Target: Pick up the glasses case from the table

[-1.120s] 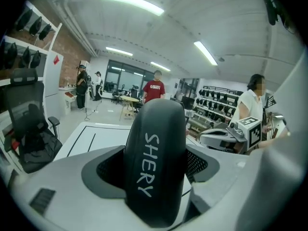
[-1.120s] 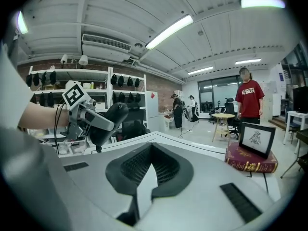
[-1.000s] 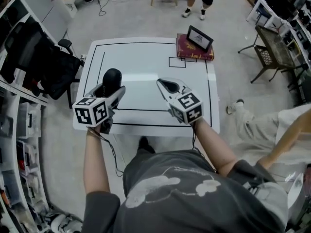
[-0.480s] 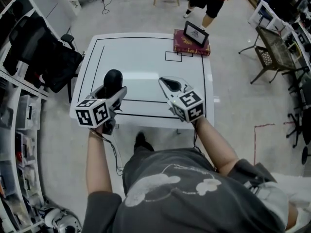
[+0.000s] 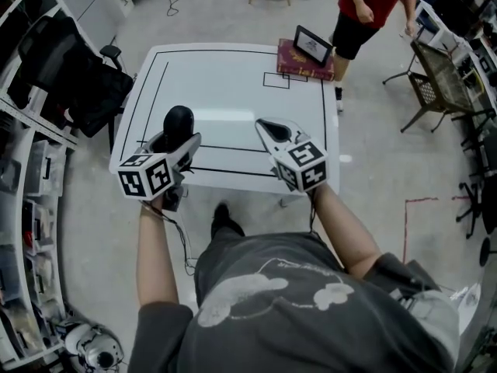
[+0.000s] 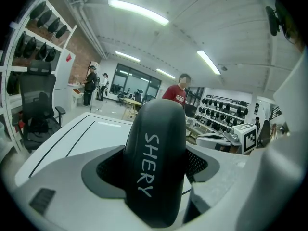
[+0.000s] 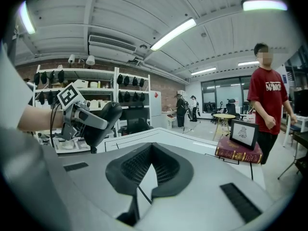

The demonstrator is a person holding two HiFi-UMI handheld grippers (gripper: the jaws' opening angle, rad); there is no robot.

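Gripped glasses case (image 5: pixel 178 120) upright in left gripper (image 5: pixel 178 140), jaws spread wide around it, clear of table (image 5: pixel 233 92) above front-left edge. Held right gripper (image 5: pixel 269 131) near front edge, jaws pressed together, empty. Judged pickup done; nothing left.

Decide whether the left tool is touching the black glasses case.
Touching. The left gripper view shows the left tool clamped on the glasses case, gripping both its sides with no gap.
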